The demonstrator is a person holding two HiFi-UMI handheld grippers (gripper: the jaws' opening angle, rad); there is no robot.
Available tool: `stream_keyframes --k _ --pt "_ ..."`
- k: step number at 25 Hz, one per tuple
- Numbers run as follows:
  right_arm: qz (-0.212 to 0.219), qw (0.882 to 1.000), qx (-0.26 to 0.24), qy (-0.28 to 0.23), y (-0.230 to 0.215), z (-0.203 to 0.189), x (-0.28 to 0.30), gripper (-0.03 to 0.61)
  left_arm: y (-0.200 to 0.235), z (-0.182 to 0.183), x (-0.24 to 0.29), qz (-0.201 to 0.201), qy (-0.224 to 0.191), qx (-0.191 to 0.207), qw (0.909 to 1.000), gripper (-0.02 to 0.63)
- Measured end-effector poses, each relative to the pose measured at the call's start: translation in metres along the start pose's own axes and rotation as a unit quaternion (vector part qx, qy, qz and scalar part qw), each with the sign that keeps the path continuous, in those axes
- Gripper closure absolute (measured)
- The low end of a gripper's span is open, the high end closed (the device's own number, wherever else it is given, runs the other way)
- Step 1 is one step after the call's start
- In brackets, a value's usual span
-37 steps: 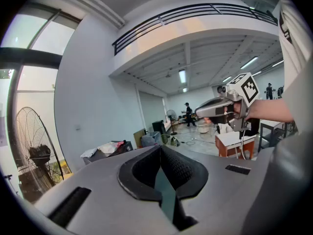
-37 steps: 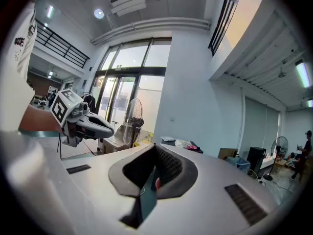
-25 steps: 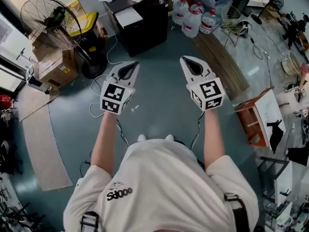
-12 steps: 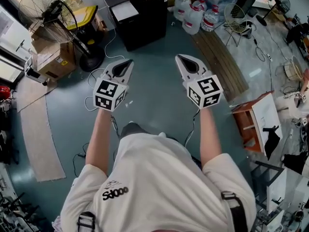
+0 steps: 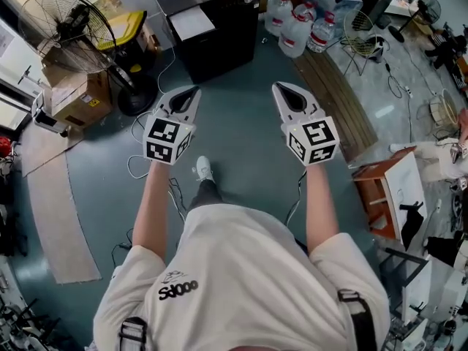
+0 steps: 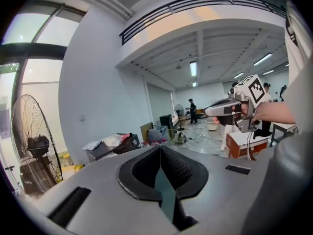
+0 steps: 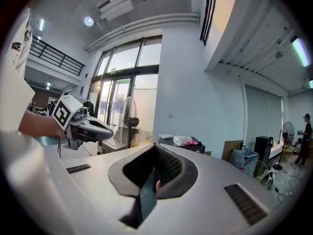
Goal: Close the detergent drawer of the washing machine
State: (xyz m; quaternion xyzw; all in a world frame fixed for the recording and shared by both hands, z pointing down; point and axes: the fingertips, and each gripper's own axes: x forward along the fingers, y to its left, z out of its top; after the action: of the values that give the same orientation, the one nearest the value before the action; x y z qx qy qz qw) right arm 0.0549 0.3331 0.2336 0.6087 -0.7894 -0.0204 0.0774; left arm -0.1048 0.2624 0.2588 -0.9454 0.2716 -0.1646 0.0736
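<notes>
Since a second earlier the person had taken a step forward: a white shoe (image 5: pixel 203 169) on a dark trouser leg had swung out ahead of the body, and both tools had travelled with it, a little lower and nearer the far clutter. For the task this was only approach; no washing machine or detergent drawer appeared in any view, so the closing push had not yet begun.

In the head view the left gripper (image 5: pixel 193 91) and right gripper (image 5: pixel 280 86) were held level and well apart over a smooth blue-grey floor (image 5: pixel 241 130). Each was a grey plastic shell tapering to a point. Far ahead stood a boxy black cabinet (image 5: pixel 219 28), with a round wire-guard fan (image 5: pixel 62 24) and a cardboard box (image 5: pixel 73 97) at far left and clear water jugs (image 5: pixel 296 35) at far right.

In the left gripper view its ribbed black pads met along one thin seam, pressed together with nothing between them. A plain pale wall rose beyond, and the other tool showed at right.

In the right gripper view its textured pads likewise met at the tip, together and empty, facing tall windows and the same white wall.
</notes>
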Motion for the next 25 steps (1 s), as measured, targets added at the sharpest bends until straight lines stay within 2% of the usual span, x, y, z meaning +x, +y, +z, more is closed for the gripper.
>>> stream_keyframes --k 7,12,17,21,25 --pt "-0.023 0.999 -0.016 0.019 -0.019 0.03 0.122 0.583 0.132 0.0 0.054 0.009 -0.001 0.016 0.9998 0.595" --pt "-0.039 0.998 -0.019 0.038 -0.033 0.039 0.191 0.583 0.205 -0.003 0.099 0.011 0.007 0.029 0.9995 0.594" --pt "-0.058 0.996 -0.015 0.059 -0.041 0.031 0.244 0.583 0.255 -0.024 0.137 0.01 0.023 0.006 0.9997 0.589" --pt "-0.065 0.995 -0.011 0.075 -0.043 0.019 0.277 0.583 0.276 -0.046 0.166 0.004 0.031 -0.025 0.9992 0.49" --pt "-0.055 0.994 -0.003 0.093 -0.052 -0.003 0.293 0.583 0.279 -0.077 0.206 0.009 0.048 -0.063 0.9968 0.441"
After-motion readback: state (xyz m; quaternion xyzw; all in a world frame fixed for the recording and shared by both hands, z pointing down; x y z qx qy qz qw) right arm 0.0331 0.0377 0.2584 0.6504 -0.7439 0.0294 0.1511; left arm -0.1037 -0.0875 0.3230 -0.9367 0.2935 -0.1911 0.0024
